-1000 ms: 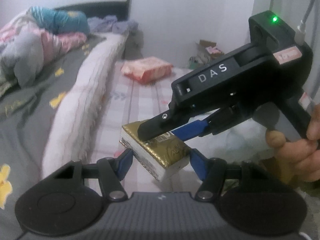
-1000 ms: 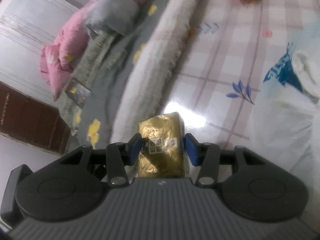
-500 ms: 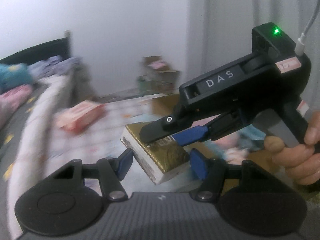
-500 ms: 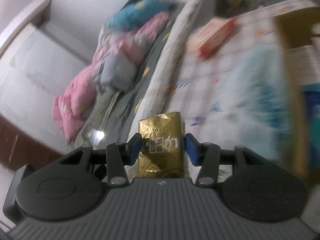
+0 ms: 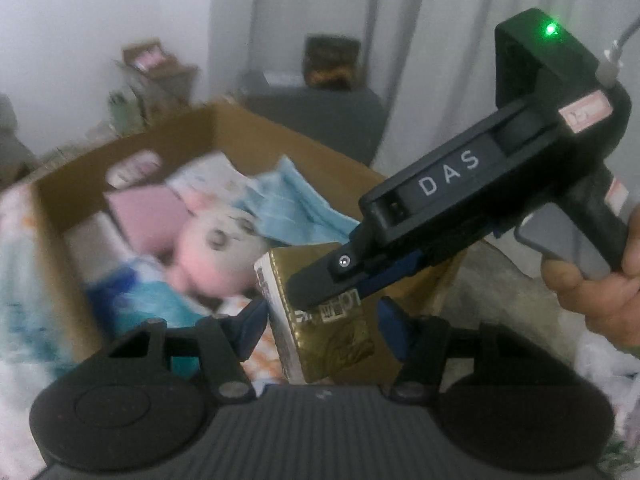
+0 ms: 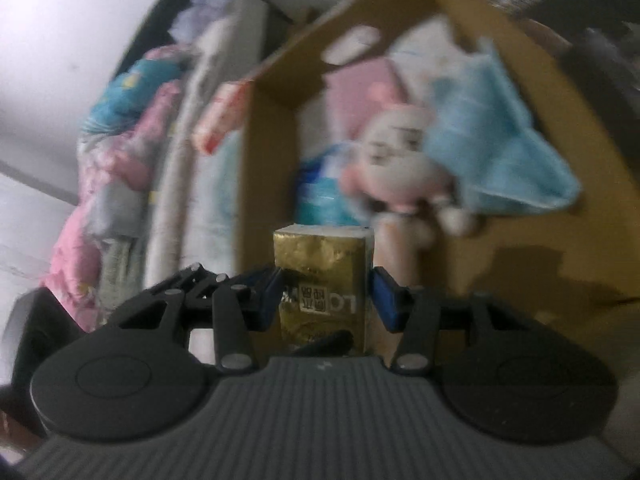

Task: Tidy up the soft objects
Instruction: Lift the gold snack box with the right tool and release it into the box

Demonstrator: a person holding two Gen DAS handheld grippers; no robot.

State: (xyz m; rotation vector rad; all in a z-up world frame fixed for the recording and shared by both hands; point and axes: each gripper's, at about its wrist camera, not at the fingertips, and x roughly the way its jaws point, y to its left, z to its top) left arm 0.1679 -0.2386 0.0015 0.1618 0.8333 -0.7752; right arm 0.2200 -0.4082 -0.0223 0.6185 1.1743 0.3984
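Nearest the lens in the right wrist view, the right claw [image 6: 326, 300] pinches a gold pack of tissues [image 6: 324, 280] across its sides, both blue pads pressed to the wrapper. In the left wrist view the same pack [image 5: 320, 320] sits between the left claw's [image 5: 322, 326] blue pads. The left pad seems to touch the pack's white edge, while a gap shows at the right pad, so this claw reads as spread around the pack, not clamped on it. Its jaws have just been closing a little, with the pack between them. A hand [image 5: 600, 280] holds the right tool's handle at the right edge of that view.

The pack hangs in the air, just short of the near rim of an open cardboard box [image 5: 248, 136]. Inside lie a pink and white plush toy [image 5: 218, 248], a light blue cloth [image 5: 292, 204] against the far right wall, and a blue printed packet [image 6: 320, 196] toward the near left corner. Beyond the box, the bed carries a heap of pink bedding [image 6: 116, 184].

The step in hand looks like the carry: bringing the pack to the box. The next move likely calls for passing it over the near rim, lowering it into a free spot beside the toy, then spreading the right claw so the pack drops without crushing.
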